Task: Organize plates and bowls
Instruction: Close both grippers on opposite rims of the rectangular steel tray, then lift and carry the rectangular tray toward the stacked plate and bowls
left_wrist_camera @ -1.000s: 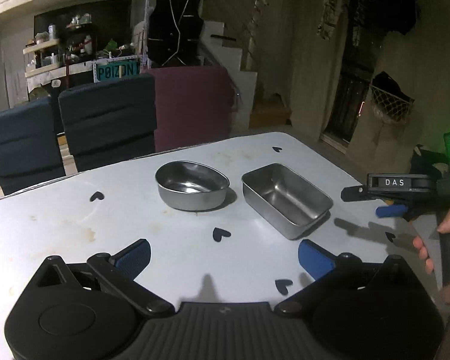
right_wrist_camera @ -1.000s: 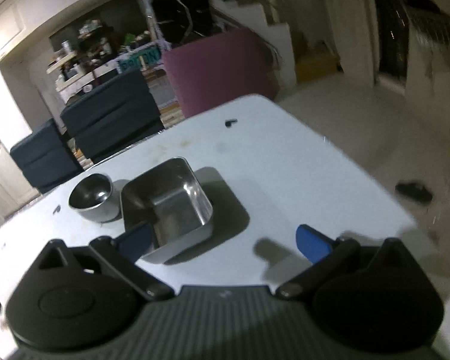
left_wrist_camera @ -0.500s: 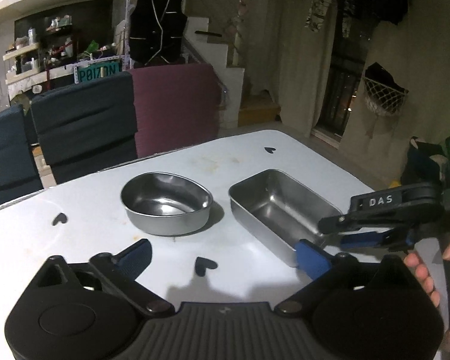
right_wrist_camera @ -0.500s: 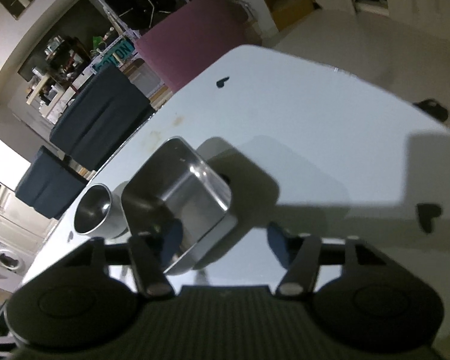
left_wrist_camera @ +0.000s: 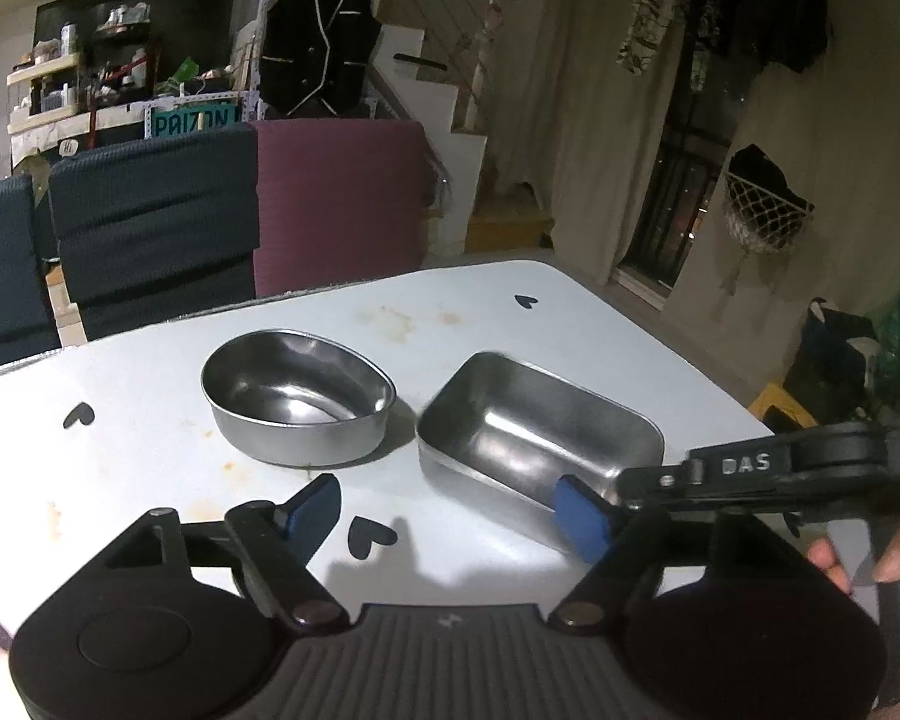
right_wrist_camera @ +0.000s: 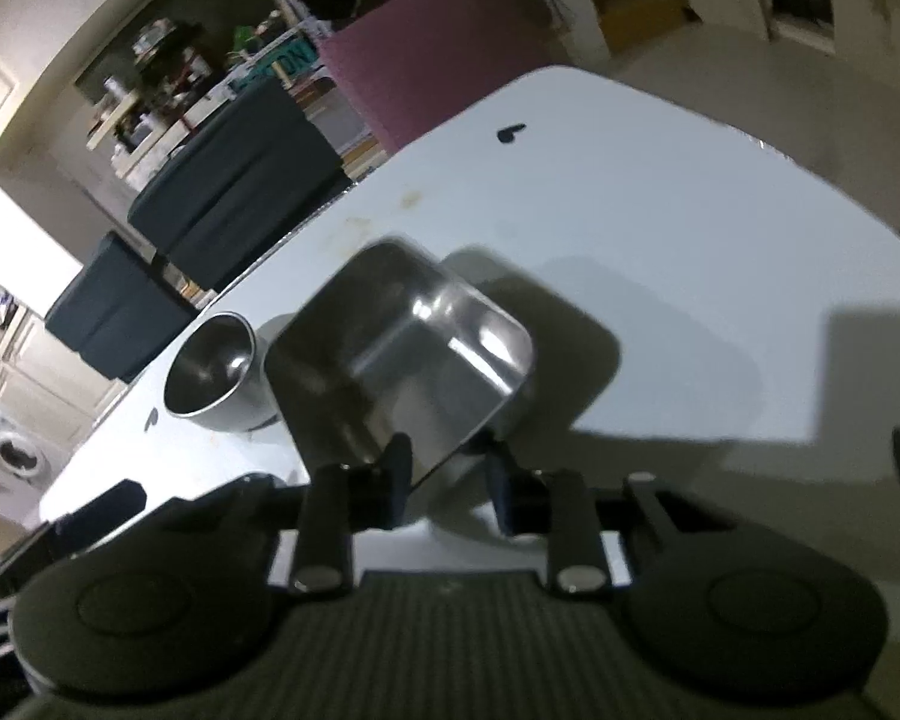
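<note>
A round steel bowl (left_wrist_camera: 297, 396) and a rectangular steel tray (left_wrist_camera: 534, 426) stand side by side on the white table (left_wrist_camera: 150, 420). My left gripper (left_wrist_camera: 447, 510) hovers low in front of them, jaws closing with only bare table between them; its right pad (left_wrist_camera: 579, 510) is beside the tray's near edge. My right gripper (left_wrist_camera: 636, 483) comes in from the right at the tray's near right corner. In the right wrist view the tray (right_wrist_camera: 402, 348) fills the middle, with the bowl (right_wrist_camera: 216, 372) behind on the left. The right gripper (right_wrist_camera: 450, 474) straddles the tray's near wall, its jaws closing, a gap still showing.
Black heart stickers (left_wrist_camera: 369, 534) dot the table. Two dark chairs (left_wrist_camera: 150, 228) and a maroon one (left_wrist_camera: 336, 198) stand behind the far edge. A person's hand (left_wrist_camera: 894, 546) holds the right gripper's handle. The table's right edge (right_wrist_camera: 810, 180) drops to the floor.
Both grippers came closer to the dishes and lower. The right jaws narrowed from wide apart to straddling the tray's near wall. The left jaws narrowed somewhat.
</note>
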### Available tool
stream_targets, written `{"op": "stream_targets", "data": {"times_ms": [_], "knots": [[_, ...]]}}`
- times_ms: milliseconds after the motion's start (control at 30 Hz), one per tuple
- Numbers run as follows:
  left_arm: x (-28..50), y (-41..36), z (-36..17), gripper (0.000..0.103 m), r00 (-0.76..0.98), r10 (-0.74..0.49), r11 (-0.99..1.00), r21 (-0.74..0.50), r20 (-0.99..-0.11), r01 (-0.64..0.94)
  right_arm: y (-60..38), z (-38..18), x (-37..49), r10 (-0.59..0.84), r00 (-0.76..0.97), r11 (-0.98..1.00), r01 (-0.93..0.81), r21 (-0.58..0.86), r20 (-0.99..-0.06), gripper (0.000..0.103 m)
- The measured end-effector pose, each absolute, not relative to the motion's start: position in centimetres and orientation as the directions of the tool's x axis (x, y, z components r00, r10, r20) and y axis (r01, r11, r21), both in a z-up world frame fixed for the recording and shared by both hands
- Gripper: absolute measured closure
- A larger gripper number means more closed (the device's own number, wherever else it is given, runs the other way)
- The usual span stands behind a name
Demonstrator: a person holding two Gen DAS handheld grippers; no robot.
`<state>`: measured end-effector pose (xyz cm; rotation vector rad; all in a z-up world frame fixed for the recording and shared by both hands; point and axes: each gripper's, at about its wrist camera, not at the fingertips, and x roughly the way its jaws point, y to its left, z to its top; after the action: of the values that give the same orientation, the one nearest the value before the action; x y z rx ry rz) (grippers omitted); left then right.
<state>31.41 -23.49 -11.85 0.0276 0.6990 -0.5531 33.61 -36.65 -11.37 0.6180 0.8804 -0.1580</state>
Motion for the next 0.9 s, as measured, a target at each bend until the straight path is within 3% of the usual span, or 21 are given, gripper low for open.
{"op": "stream_targets", "data": {"times_ms": [100, 167, 367, 733, 900], "knots": [[31.7, -23.7, -12.3, 0.032, 0.621, -0.462, 0.862, -0.156, -0.633, 0.482, -37.4, -11.3, 33.2, 0.105, 0.642, 0.823, 0.372, 0.428, -0.76, 0.084], [32.0, -24.0, -12.6, 0.046, 0.617, -0.448, 0.869, -0.153, -0.647, 0.471, -37.6, -11.2, 32.9, 0.096, 0.649, 0.832, 0.365, 0.419, -0.755, 0.088], [32.5, -23.9, -13.9, 0.068, 0.582, -0.447, 0.879, -0.212, -0.679, 0.428, -36.9, -10.8, 32.8, 0.059, 0.653, 0.902, 0.289, 0.32, -0.755, 0.096], [33.0, -22.4, -14.6, 0.094, 0.567, -0.431, 0.896, -0.256, -0.702, 0.364, -35.1, -10.4, 33.6, 0.112, 0.638, 0.956, 0.14, 0.258, -0.762, 0.099], [32.2, -21.9, -13.9, 0.096, 0.577, -0.415, 0.903, -0.242, -0.703, 0.356, -34.7, -10.1, 33.9, 0.134, 0.638, 0.95, 0.135, 0.281, -0.758, 0.099]]}}
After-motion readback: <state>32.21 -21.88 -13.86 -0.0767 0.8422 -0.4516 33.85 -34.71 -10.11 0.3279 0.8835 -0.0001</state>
